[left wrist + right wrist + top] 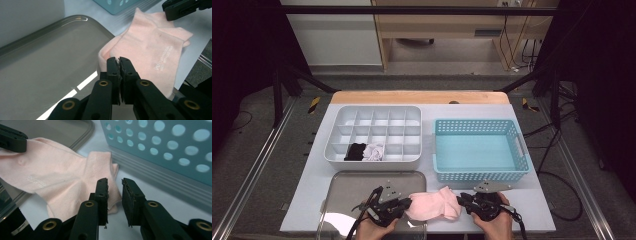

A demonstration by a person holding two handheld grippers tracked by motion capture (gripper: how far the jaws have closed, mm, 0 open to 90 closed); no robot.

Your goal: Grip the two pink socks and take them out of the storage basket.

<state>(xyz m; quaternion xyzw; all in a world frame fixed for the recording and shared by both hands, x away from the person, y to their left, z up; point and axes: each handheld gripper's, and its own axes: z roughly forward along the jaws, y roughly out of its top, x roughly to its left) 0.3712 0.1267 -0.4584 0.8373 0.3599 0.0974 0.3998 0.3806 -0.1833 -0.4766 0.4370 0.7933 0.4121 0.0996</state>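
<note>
- The left gripper (404, 204) pinches the pink sock (434, 204) at its edge, pinning it flat for folding.
- The right gripper (460, 199) stands slightly open beside the sock's other end, gripping nothing.
- The sock straddles the metal tray (347, 187) and the table (532, 210).
- Beyond stand the blue basket (522, 150) and the divided organizer (377, 111), probably its destination.

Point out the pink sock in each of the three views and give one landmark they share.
High view: pink sock at the bottom centre, between the two grippers.
Left gripper view: right of centre, beyond the black jaws.
Right gripper view: left half, reaching the jaws.
Shared landmark: the blue perforated basket beside it.
</note>
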